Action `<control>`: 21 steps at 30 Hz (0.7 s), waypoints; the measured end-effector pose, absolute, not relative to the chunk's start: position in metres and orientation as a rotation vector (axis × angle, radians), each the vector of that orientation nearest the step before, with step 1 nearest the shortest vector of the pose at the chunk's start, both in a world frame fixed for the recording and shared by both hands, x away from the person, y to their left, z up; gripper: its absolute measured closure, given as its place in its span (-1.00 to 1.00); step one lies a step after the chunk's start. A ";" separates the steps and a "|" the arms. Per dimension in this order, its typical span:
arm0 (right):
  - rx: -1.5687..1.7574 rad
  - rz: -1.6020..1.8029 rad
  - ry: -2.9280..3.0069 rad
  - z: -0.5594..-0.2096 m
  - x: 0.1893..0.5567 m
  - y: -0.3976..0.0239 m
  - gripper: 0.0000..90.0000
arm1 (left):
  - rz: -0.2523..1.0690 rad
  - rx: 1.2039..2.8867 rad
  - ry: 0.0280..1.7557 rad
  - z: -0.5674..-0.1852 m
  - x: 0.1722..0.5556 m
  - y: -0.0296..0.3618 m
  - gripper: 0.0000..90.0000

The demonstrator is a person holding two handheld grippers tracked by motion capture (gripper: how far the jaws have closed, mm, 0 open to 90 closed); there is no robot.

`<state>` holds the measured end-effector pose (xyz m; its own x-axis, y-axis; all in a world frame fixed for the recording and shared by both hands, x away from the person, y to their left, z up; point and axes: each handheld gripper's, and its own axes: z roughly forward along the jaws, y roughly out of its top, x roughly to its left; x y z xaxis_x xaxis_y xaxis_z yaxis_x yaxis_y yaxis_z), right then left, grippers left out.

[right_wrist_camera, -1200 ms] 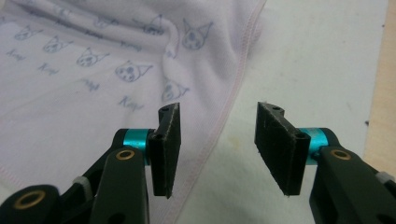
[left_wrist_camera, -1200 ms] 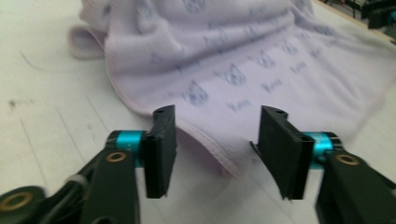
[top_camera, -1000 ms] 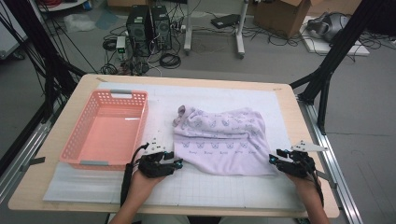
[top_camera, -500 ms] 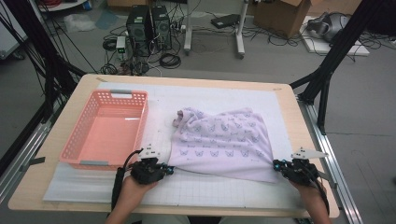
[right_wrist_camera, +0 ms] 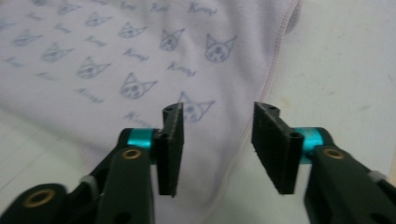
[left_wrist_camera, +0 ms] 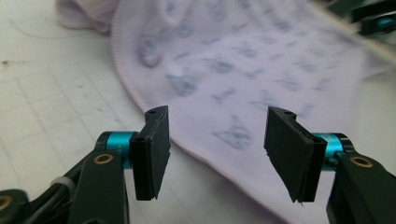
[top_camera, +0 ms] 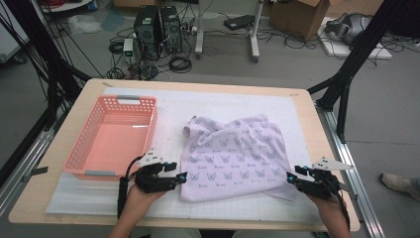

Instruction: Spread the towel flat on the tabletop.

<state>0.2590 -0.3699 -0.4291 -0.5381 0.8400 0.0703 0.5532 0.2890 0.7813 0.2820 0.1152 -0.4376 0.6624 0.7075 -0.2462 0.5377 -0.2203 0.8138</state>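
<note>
Okay, starting at the left of the table: my coral-pink perforated plastic basket point(top_camera: 113, 136) sits on the white gridded mat point(top_camera: 237, 104), nothing visible inside it. Just beside its near right corner I've got the left gripper point(top_camera: 179, 177), and its jaws have just been opening. In the left gripper view they stand well apart, with the near left edge of the cloth lying flat on the mat beyond and between them, and neither pad pressing on it. Moving along, the pale lilac towel printed with small cat faces point(top_camera: 233, 158) is spread across the middle of the mat, well clear of the basket, its far left corner bunched into a little roll. Over at the towel's near right corner, the right gripper point(top_camera: 291, 176) has also just been opening its jaws. In the right gripper view they gape above the hemmed edge, holding nothing.
</note>
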 end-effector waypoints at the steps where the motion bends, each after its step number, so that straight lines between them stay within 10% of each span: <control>1: 1.253 1.107 2.211 -0.432 0.265 -0.368 0.10 | 0.218 1.915 0.994 -0.441 0.289 0.110 -0.09; 7: 1.246 1.011 2.256 -0.447 0.289 -0.357 0.09 | 0.360 2.050 0.977 -0.449 0.302 0.084 0.19; 10: 1.237 1.057 2.277 -0.447 0.295 -0.356 0.78 | 0.383 2.071 0.963 -0.447 0.305 0.079 0.89; 21: 1.273 1.073 2.103 -0.441 0.320 -0.357 0.90 | 0.532 1.907 1.077 -0.437 0.350 0.080 0.93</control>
